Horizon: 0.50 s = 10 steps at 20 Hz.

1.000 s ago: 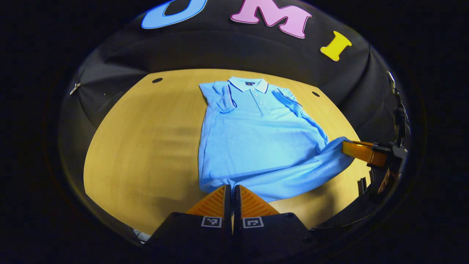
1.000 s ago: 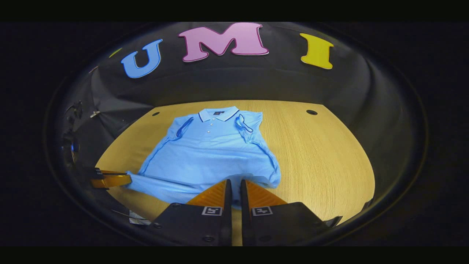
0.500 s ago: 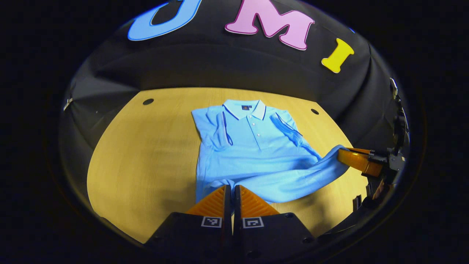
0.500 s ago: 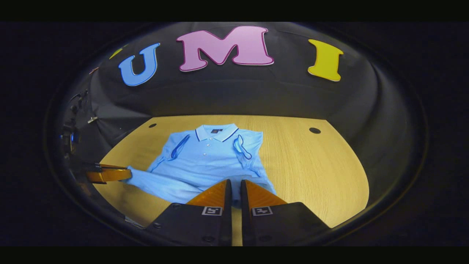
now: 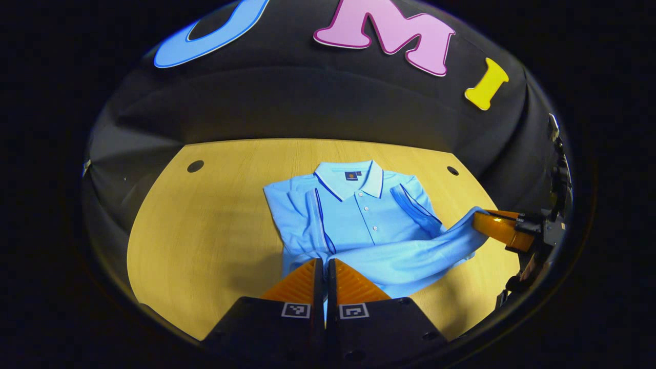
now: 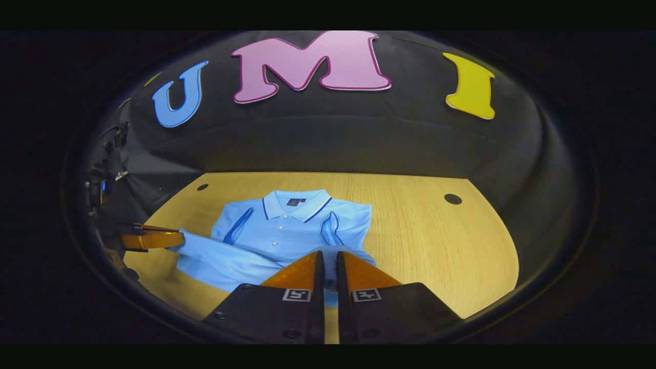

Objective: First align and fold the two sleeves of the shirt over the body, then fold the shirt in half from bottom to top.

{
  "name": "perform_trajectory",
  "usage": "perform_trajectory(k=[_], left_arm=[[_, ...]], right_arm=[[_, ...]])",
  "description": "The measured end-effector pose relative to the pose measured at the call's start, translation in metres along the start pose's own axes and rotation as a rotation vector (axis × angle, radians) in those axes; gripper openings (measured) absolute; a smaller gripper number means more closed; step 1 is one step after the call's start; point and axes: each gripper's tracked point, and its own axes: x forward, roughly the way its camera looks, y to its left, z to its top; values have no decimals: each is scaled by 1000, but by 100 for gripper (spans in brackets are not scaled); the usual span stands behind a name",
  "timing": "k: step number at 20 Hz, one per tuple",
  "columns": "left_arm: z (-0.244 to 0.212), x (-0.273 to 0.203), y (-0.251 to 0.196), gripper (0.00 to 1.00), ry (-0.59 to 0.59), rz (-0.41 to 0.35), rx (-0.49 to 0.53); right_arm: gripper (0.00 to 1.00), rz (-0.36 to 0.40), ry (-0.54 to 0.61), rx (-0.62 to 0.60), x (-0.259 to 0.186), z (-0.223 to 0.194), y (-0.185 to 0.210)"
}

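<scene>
hem carried nearer collar, grippers clamped

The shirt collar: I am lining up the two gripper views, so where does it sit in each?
Left gripper view: collar just right of centre, above the buttons.
Right gripper view: collar left of centre.
Shared landmark: the dark hole in the table, right of the collar.
</scene>
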Motion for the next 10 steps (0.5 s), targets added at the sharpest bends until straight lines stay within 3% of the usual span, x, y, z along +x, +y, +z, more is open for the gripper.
perform_trajectory(k=[3,4,5,7,8,10], left_arm=[[14,16,6,6,-3,6,-1],[20,21,8,6,-10,5,-1],[27,26,12,6,-15,8,-6],[38,37,14,6,-16,3,-19],[43,42,17,6,-20,8,-15],[52,55,19,6,-28,7,0]], right_arm=[[19,2,-18,-15,22,20,-1],[10,4,-20,-23,29,23,-1],[14,3,-19,-33,36,27,-1],[15,9,-19,-43,50,37,-1],[9,6,-24,-53,58,40,-2],[14,4,-21,-54,71,43,-3]])
